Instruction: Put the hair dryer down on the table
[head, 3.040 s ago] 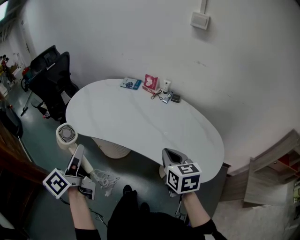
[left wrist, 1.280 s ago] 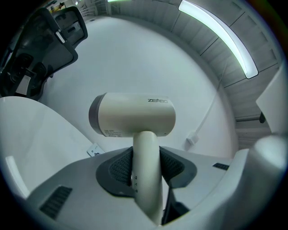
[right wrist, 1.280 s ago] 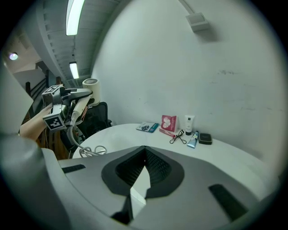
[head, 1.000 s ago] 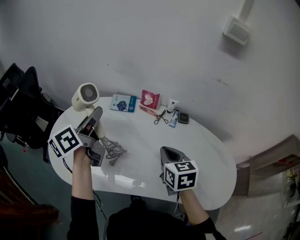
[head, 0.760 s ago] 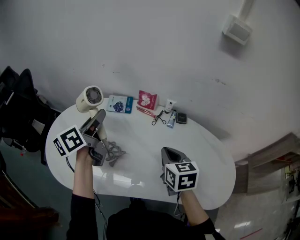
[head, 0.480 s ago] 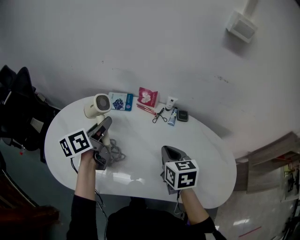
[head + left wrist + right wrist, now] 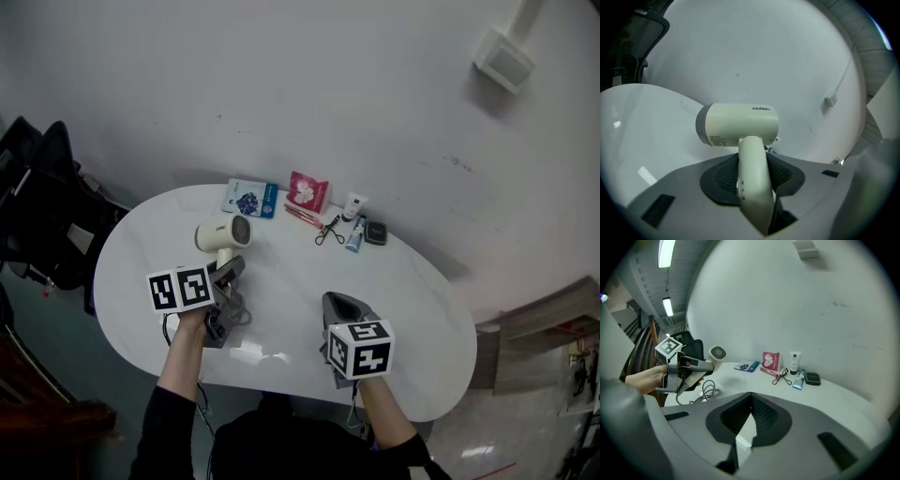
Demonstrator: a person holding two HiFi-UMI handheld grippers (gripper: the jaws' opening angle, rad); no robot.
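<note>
A cream hair dryer hangs just above the white table, left of centre. My left gripper is shut on its handle, and the barrel lies crosswise beyond the jaws. The grey cord lies looped on the table under that gripper. In the right gripper view the dryer shows off the tabletop, with the left gripper and a hand behind it. My right gripper hovers over the table's near edge, jaws together and holding nothing.
Along the back by the wall lie a blue packet, a red packet, a white tube, an eyelash curler and a dark compact. A black chair stands left of the table.
My left gripper has carried the dryer from beside the table's left end in over the tabletop, then lower and nearer to me. The cord now rests on the table. The right gripper stayed put.
</note>
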